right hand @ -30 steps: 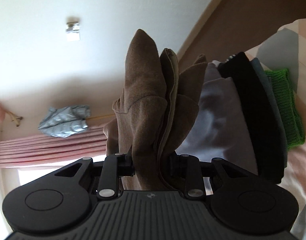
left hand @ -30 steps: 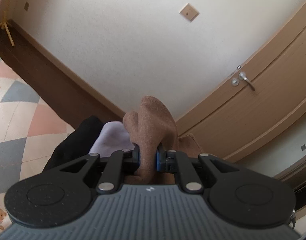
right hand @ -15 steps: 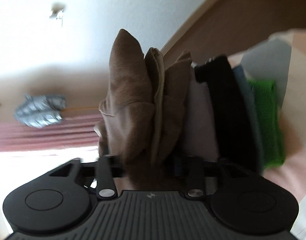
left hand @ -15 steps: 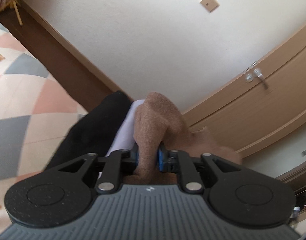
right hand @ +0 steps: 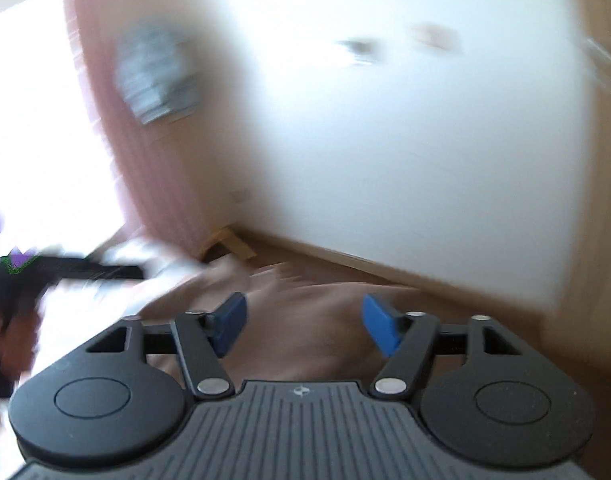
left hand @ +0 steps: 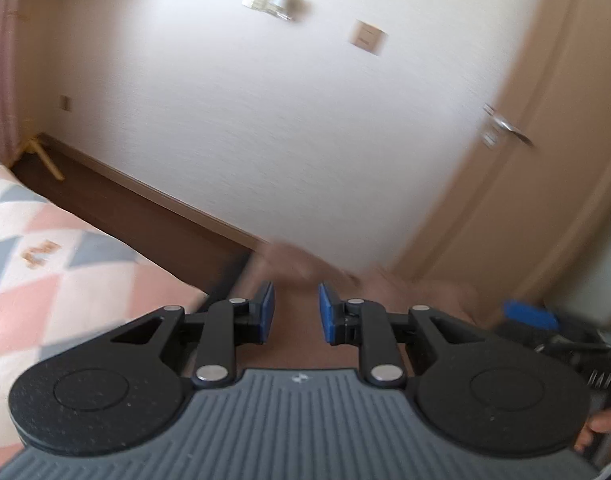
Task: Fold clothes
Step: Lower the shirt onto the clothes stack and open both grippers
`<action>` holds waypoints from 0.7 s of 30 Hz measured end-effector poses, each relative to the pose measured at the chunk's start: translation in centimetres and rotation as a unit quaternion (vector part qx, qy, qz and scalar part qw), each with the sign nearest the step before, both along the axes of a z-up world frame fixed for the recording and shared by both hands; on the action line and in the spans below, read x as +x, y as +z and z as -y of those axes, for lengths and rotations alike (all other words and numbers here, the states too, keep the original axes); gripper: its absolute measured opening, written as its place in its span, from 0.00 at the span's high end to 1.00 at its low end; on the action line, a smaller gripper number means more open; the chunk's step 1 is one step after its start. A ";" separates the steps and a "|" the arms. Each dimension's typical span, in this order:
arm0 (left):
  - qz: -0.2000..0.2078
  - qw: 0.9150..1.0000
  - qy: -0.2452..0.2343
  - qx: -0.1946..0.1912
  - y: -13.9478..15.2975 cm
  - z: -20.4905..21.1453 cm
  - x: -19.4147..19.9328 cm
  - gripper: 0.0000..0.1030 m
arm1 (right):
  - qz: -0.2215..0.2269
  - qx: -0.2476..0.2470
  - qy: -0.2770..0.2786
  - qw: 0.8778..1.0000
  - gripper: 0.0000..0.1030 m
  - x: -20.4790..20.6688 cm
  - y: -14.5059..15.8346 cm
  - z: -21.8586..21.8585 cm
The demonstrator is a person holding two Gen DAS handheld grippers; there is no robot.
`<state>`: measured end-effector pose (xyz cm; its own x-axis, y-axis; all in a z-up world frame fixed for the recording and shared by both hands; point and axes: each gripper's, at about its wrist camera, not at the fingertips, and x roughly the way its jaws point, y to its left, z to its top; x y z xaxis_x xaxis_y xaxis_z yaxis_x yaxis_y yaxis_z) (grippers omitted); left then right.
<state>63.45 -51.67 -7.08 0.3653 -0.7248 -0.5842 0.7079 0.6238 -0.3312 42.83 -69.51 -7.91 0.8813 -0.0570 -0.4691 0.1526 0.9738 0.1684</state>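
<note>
Releasing the folded brown garment (left hand: 305, 336) onto the bed (left hand: 65, 280); left claw (left hand: 295, 312) narrowly parted, pads clear of cloth; right claw (right hand: 303, 326) opening wide above it; best to lift both straight away, avoiding snagging the fold.

No readable words or numbers anywhere. Only a small, blurred emblem moulded on the grey body of the left gripper (left hand: 294, 312) and the right gripper (right hand: 304, 322), just behind the fingers.
</note>
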 end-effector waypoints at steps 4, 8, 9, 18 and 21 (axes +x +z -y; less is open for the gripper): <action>0.003 1.000 0.005 0.017 -2.1 -0.3 -1.4 0.82 | -0.010 -0.098 0.105 0.990 0.08 -0.6 -2.6 -3.7; 0.014 0.999 0.009 0.041 -4.9 0.3 -0.8 0.82 | -0.043 -0.098 0.141 0.984 0.03 -0.3 -6.0 -1.7; 0.008 0.999 0.011 0.037 -5.7 0.4 -0.5 0.83 | -0.048 -0.085 0.147 0.984 0.03 -0.3 -6.7 -0.8; 0.004 0.999 0.025 0.031 -6.7 1.1 0.5 0.92 | -0.078 -0.039 0.143 0.986 0.00 -0.8 -8.4 2.6; 0.039 0.998 0.024 0.036 -4.1 1.3 -0.3 0.91 | -0.065 -0.050 0.132 0.988 0.04 -1.1 -5.8 1.8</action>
